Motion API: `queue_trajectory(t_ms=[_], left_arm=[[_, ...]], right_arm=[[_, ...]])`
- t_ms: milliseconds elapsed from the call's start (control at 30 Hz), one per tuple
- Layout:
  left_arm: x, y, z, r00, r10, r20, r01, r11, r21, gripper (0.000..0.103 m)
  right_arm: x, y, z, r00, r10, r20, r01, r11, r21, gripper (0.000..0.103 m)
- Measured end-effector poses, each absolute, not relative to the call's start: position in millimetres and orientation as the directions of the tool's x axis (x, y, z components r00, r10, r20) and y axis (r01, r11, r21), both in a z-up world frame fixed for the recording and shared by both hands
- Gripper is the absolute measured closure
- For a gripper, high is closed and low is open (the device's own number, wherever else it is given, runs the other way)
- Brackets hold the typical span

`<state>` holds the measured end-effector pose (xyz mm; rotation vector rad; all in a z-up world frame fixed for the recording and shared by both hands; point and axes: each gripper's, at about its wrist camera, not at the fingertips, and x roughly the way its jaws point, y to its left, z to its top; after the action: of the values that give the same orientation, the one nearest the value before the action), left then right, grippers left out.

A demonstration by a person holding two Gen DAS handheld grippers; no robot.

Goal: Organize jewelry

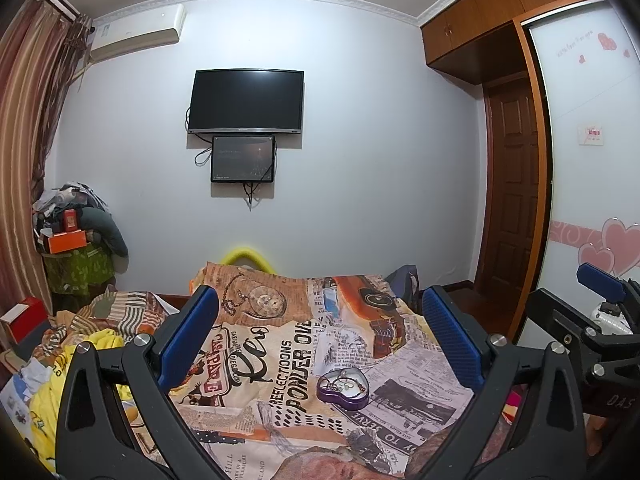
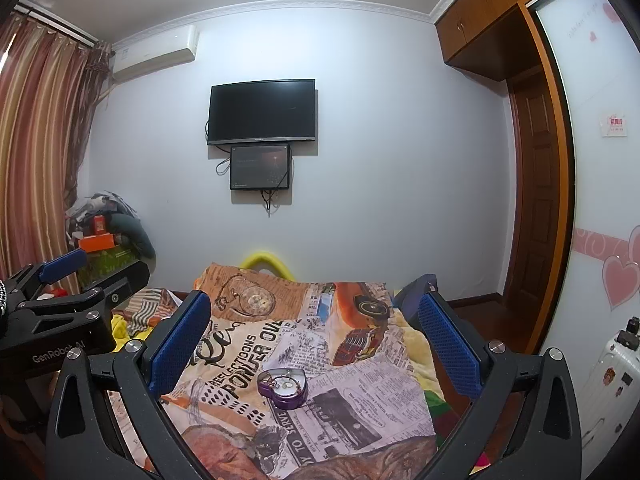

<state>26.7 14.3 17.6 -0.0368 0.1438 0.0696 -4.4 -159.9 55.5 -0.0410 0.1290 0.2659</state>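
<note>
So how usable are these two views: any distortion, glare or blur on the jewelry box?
Left wrist view: strong fisheye bending of walls and wardrobe, dark corner vignette; purple heart box sharp, its contents too small to identify. Right wrist view: same distortion; box sharp, faint reflection on the TV, no motion blur.

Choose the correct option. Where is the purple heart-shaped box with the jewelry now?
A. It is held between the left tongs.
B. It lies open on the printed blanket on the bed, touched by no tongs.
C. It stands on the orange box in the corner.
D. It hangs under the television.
B: the purple heart-shaped box lies lidless on the printed blanket, and both tongs, left and right, are wide open, above it.
</note>
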Motion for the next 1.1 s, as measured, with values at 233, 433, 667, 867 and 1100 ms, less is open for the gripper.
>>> queue_trajectory(t_ms=[233, 433, 667, 867, 1100], left_arm=[[27.6, 15.1, 18.0, 0.987, 0.06, -0.15, -0.067, 0.997, -0.037, 0.001], [29.2, 14.8, 18.0, 0.987, 0.047, -0.153, -0.053, 0.998, -0.037, 0.001], [30.5, 15.9, 17.9, 0.987, 0.041, -0.158, -0.048, 0.998, -0.041, 0.001], [31.9, 20.8, 16.9, 0.986, 0.028, -0.166, -0.04, 0.997, -0.068, 0.001], [32.2, 21.8, 15.0, 0.985, 0.021, -0.171, -0.035, 0.996, -0.077, 0.001]], right_arm=[[-4.7, -159.7, 54.5, 0.957, 0.258, -0.134, -0.263, 0.965, -0.023, 0.0], [-5.0, -159.7, 53.8, 0.957, 0.256, -0.134, -0.261, 0.965, -0.025, 0.0], [-4.5, -159.2, 52.3, 0.958, 0.253, -0.137, -0.259, 0.965, -0.027, 0.0], [-4.1, -158.0, 51.9, 0.958, 0.249, -0.139, -0.255, 0.967, -0.024, 0.0], [-2.2, -158.2, 51.7, 0.959, 0.244, -0.146, -0.249, 0.968, -0.014, 0.0]])
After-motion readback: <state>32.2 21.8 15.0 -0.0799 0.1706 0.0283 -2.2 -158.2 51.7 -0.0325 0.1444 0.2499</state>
